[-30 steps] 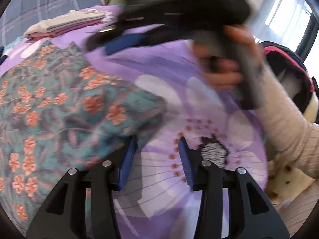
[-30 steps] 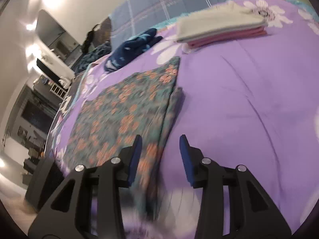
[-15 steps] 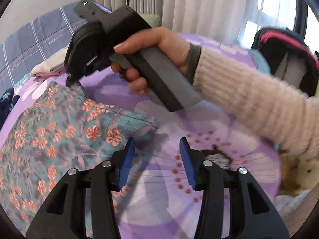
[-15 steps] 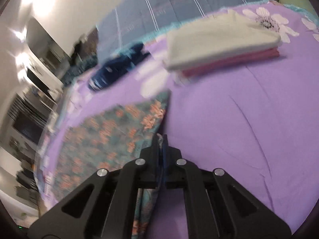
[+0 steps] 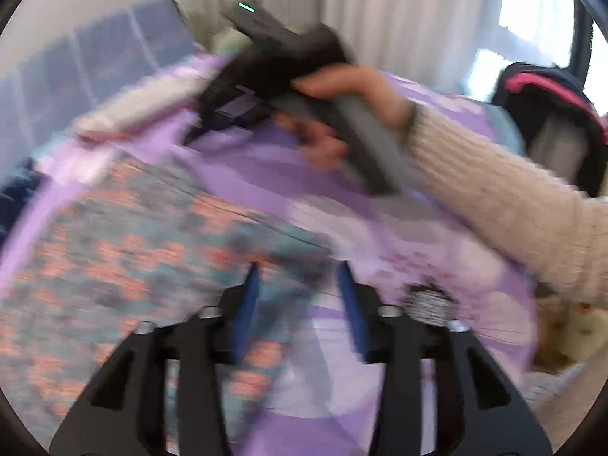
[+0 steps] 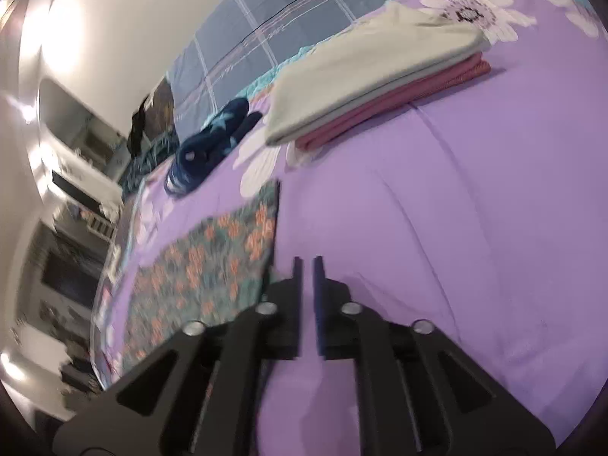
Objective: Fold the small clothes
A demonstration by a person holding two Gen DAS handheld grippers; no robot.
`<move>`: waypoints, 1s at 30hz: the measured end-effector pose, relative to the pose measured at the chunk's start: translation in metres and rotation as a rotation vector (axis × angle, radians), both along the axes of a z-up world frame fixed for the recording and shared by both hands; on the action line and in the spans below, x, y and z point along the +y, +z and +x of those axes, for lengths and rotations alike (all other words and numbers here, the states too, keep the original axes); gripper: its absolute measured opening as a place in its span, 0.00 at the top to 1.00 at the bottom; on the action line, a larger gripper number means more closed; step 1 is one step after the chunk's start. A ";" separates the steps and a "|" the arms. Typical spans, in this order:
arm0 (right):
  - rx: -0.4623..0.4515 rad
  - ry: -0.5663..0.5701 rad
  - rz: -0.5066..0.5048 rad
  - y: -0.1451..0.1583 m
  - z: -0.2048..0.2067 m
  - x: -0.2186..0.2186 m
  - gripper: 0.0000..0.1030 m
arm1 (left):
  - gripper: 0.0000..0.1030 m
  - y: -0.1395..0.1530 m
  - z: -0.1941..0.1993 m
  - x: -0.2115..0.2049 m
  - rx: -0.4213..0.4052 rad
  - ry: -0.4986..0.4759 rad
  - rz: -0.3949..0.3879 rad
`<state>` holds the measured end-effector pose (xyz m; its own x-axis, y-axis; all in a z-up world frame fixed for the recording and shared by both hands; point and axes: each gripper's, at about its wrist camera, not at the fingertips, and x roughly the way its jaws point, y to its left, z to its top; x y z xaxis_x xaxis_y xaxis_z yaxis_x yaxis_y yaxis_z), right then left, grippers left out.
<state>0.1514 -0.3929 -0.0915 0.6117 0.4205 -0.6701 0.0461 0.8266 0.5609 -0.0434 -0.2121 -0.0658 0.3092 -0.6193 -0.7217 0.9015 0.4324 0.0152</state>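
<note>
A teal garment with orange flowers [image 5: 144, 250] lies flat on the purple bedspread; it also shows in the right wrist view [image 6: 212, 266]. My left gripper [image 5: 300, 277] is open, its fingertips over the garment's right edge, with nothing between the jaws. My right gripper [image 6: 307, 266] has its jaws almost closed, a narrow gap between them, and holds nothing. It hovers just right of the garment's near corner. In the left wrist view the right gripper [image 5: 212, 121], held in a hand, is above the far side of the garment.
A folded stack, beige on pink [image 6: 380, 72], lies at the back of the bed. A crumpled navy garment [image 6: 209, 144] lies left of it. A grey checked pillow [image 6: 285, 26] is behind. A black and pink bag [image 5: 554, 121] stands at the right.
My right gripper closed on the garment's edge half a second ago. It has since let go and lifted away to the right. My left gripper has stayed open and shifted left over the garment's edge.
</note>
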 end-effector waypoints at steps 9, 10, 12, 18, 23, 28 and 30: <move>0.046 0.132 -0.031 -0.004 0.006 0.033 0.44 | 0.53 -0.039 -0.011 -0.043 -0.044 -0.075 0.116; 0.053 0.134 -0.036 -0.006 0.009 0.036 0.46 | 0.70 -0.037 -0.008 -0.042 -0.032 -0.060 0.105; 0.046 0.111 -0.085 -0.005 0.019 0.046 0.99 | 0.87 -0.031 0.003 -0.041 0.034 -0.040 0.065; 0.024 0.061 -0.186 -0.002 0.030 0.053 0.98 | 0.89 -0.040 0.002 -0.043 0.093 -0.046 0.023; 0.014 0.003 -0.137 -0.006 0.015 0.043 0.94 | 0.79 -0.036 0.001 -0.044 0.114 -0.051 -0.014; -0.081 0.038 -0.339 0.037 -0.031 0.057 0.87 | 0.68 -0.012 -0.003 0.008 0.101 -0.019 -0.075; -0.116 0.105 -0.397 0.048 -0.053 0.072 0.84 | 0.66 -0.001 -0.004 0.046 0.091 0.042 -0.122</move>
